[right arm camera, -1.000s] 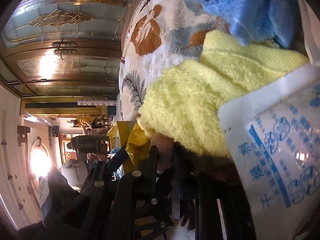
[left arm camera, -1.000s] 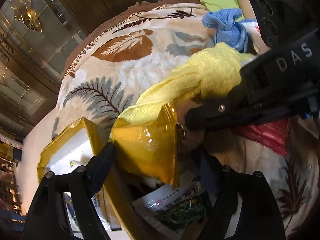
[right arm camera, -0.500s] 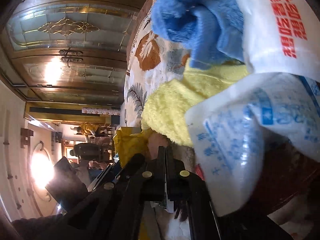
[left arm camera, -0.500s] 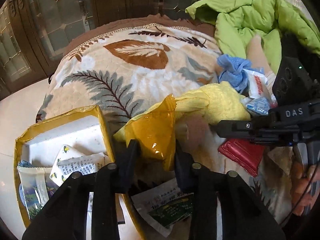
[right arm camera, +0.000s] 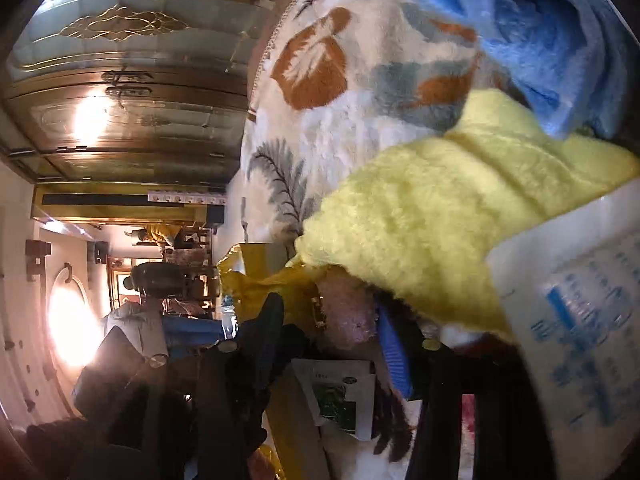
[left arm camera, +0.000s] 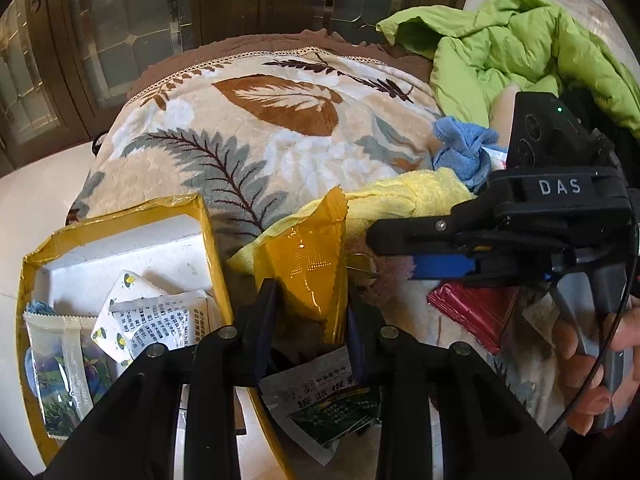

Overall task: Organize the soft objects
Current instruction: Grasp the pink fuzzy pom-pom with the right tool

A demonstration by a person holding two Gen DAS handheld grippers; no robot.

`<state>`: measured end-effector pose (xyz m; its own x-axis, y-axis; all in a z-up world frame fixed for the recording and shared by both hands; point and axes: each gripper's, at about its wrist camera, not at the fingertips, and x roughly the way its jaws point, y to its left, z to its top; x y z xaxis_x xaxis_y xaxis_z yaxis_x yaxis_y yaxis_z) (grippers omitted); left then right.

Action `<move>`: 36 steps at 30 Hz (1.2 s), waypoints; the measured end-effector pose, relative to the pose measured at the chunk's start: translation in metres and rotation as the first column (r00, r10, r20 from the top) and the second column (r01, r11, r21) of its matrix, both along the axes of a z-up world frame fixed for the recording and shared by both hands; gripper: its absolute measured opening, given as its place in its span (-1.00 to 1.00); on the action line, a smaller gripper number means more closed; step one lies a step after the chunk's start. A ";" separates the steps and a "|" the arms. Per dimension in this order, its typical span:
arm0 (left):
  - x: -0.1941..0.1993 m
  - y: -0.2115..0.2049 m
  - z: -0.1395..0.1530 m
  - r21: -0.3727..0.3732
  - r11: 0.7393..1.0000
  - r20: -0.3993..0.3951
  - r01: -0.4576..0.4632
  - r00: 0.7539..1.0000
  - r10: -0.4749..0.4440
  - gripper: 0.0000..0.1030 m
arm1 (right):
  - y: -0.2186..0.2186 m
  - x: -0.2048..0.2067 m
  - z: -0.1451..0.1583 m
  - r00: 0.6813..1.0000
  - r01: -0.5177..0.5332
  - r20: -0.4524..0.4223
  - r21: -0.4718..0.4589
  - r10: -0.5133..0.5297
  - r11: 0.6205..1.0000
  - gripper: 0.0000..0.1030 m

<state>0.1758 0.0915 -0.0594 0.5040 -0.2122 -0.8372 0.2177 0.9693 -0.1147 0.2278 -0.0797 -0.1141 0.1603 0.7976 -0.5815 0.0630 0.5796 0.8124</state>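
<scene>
The left gripper [left arm camera: 310, 304] had its jaws closed on an amber plastic sachet [left arm camera: 308, 264], held upright just beside the gold-edged box [left arm camera: 208, 224] that already held several packets [left arm camera: 156, 320]. I judged the sorting to be mid-way: next the sachet needed carrying leftward over the box rim and letting go. The right gripper [left arm camera: 384, 236] lay level across the leaf-patterned blanket [left arm camera: 240, 120], reaching toward the yellow towel [left arm camera: 420, 196]; in its own camera its jaws stood parted with nothing gripped between them. The person's hand [left arm camera: 596, 364] clasped its handle.
</scene>
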 end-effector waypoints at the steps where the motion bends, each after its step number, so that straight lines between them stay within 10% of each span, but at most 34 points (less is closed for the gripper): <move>1: 0.000 0.000 0.000 -0.004 1.000 0.000 -0.001 1.000 0.001 -0.44 | 0.005 0.000 -0.001 1.000 -0.003 0.009 -0.016 0.004 1.000 -0.10; 3: 0.002 -0.001 -0.002 -0.004 1.000 0.002 0.001 1.000 -0.001 -0.44 | 0.012 -0.001 -0.006 1.000 -0.022 -0.003 -0.039 0.021 0.999 -0.61; 24: -0.042 -0.001 0.048 0.004 1.000 0.140 -0.008 0.990 0.008 -0.55 | -0.019 -0.039 0.037 0.997 0.026 0.077 0.065 -0.031 0.998 -0.62; 32: -0.035 -0.017 0.027 0.064 0.997 0.069 0.038 0.997 -0.043 -0.54 | -0.016 -0.027 0.023 0.997 0.050 0.051 0.019 -0.051 0.999 -0.61; 36: -0.028 -0.028 0.018 0.078 0.996 0.052 0.030 0.998 -0.035 0.03 | -0.015 -0.020 0.017 0.999 0.036 0.030 0.042 -0.037 0.998 -0.60</move>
<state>0.1480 0.0632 -0.0418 0.5422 -0.1649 -0.8239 0.2530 0.9671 -0.0271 0.2081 -0.0944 -0.0975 0.2071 0.8141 -0.5426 0.0582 0.5434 0.8375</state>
